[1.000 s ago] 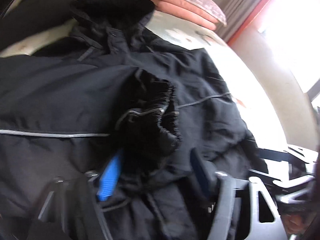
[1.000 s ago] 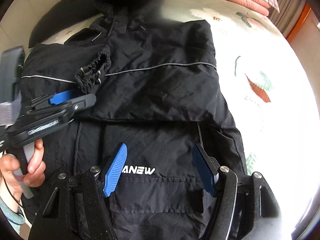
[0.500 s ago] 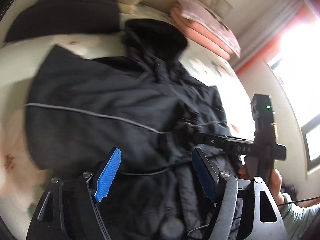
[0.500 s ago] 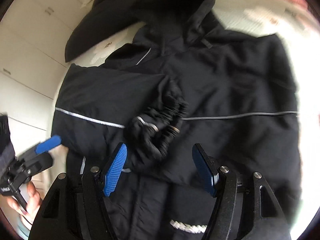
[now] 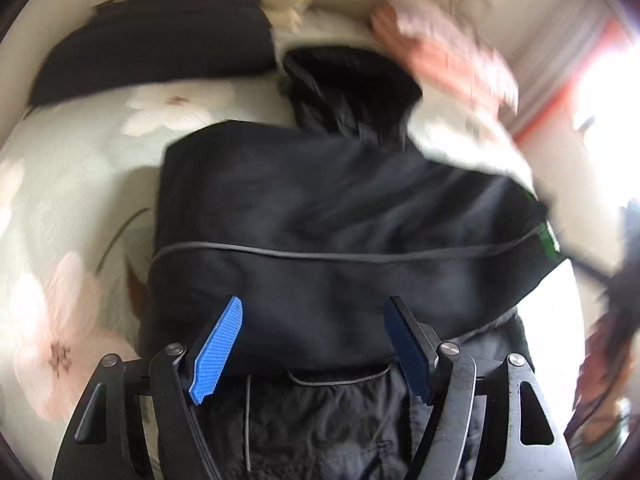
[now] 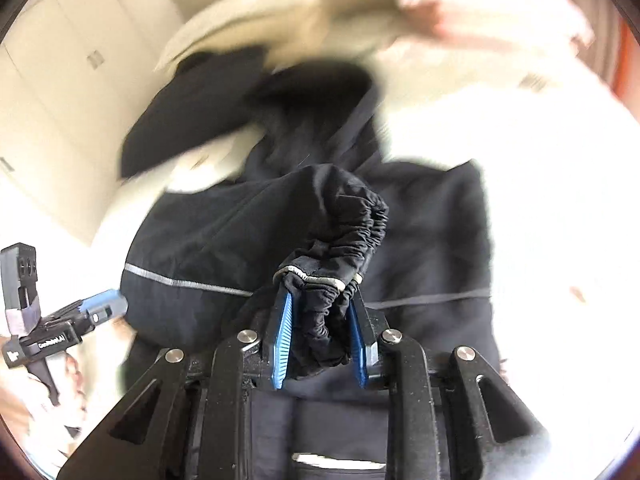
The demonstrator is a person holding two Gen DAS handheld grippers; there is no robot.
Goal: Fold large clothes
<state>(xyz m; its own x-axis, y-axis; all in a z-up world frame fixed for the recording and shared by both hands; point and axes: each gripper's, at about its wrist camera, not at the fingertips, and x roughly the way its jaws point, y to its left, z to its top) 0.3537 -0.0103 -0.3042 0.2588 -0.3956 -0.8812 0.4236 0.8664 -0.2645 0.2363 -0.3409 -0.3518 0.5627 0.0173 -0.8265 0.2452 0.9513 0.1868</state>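
Closest thing in the right wrist view is the right tongs (image 6: 320, 340), low centre of the frame, with the jacket's elastic cuff (image 6: 336, 256) bunched up between the blue pads (image 6: 283, 340). The jaws are closing on it right now and the pads already look pressed into the gathered fabric, so I'd call that a grip on the cuff. Makes sense to grab there: the elastic is the thickest, least slippery bit of the sleeve, and holding the end lets you swing the whole sleeve wherever the fold needs it. My guess is the sleeve is being carried across the body so it lies flat inside the outline. Over in the left wrist view, the left tongs (image 5: 316, 344) sit at the bottom centre, jaws wide apart with nothing between them, just hanging over the black jacket (image 5: 340, 216). Probably parked there ready to pin or smooth the body while the other side does the moving. You can also spot that tool at the far left edge of the right wrist view. The jacket itself is spread on the bed (image 5: 72, 184) with the flowery cover, filling mid-frame, grey piping running straight across it. Further up, the hood (image 5: 352, 80) points at the top of the frame, another dark garment (image 5: 160, 40) lies upper left, and some pinkish folded bedding (image 5: 448, 52), too blurry to say more, is upper right.
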